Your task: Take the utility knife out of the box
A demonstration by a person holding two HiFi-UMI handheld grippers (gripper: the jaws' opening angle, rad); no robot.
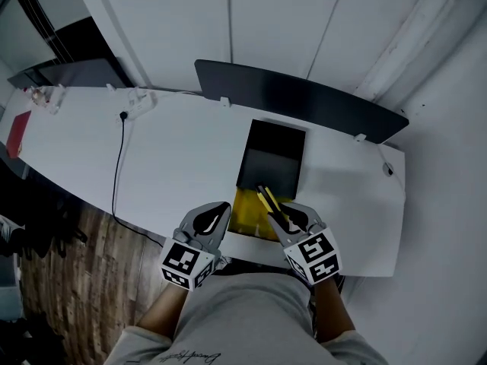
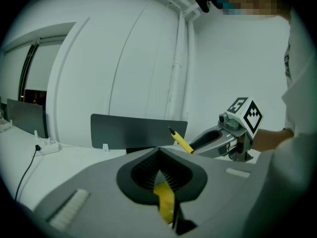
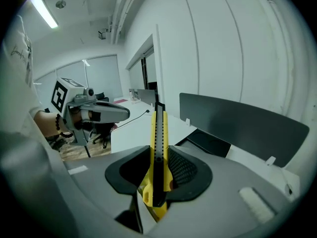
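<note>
Right gripper view: right tongs (image 3: pixel 159 155) are clamping the utility knife (image 3: pixel 159 128) over the box (image 1: pixel 270 162); left tongs (image 2: pixel 158 155) are pinching its yellow edge (image 2: pixel 165 200), likely steadying it.

The box (image 1: pixel 274 139) lies on the table (image 1: pixel 175 158), before the divider (image 1: pixel 304 97).

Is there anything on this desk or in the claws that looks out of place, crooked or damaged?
Nothing looks spilled or broken. The only unusual thing is the yellow utility knife, clamped in the right claw above the open box, its dark tip sticking out at a slant. Whether the blade is out, I cannot tell.
</note>
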